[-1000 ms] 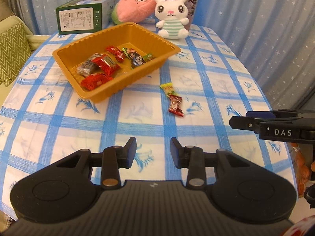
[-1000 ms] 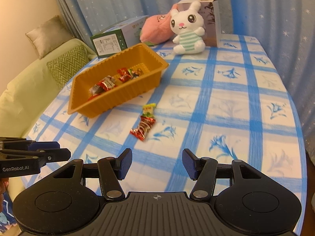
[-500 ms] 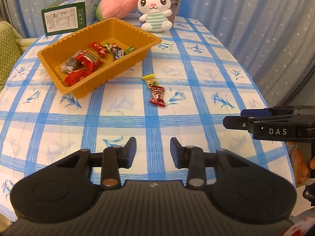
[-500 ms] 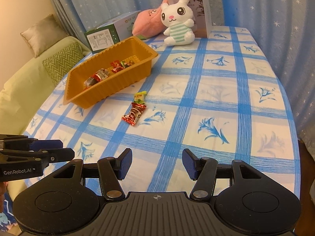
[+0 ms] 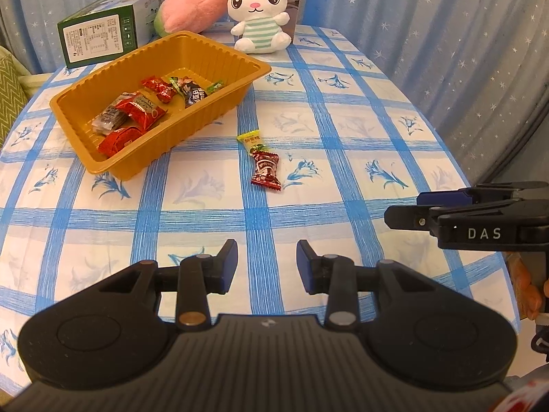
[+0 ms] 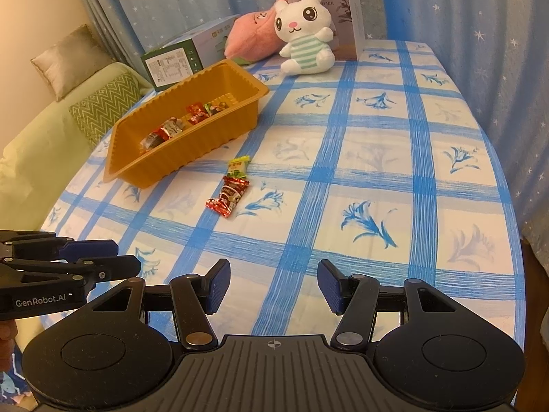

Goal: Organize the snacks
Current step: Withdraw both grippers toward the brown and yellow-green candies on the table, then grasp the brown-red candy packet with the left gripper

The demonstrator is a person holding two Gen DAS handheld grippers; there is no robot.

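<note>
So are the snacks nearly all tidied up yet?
Nearly. Several wrapped snacks already lie in the orange tray. Nothing is in hand: the left gripper and right gripper both hover open and empty above the tablecloth. Two are left out on the cloth beside the tray: a yellow-green candy and a dark red candy, lying end to end.

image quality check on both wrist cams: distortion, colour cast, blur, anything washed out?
Left wrist view: strong fisheye bend at the tablecloth edges, warm yellowish cast, sharp focus on the orange tray and the loose candies; no glare. Right wrist view: same barrel bend, dark corner vignette, soft shadows only, the white bunny plush bright but not blown out.
</note>
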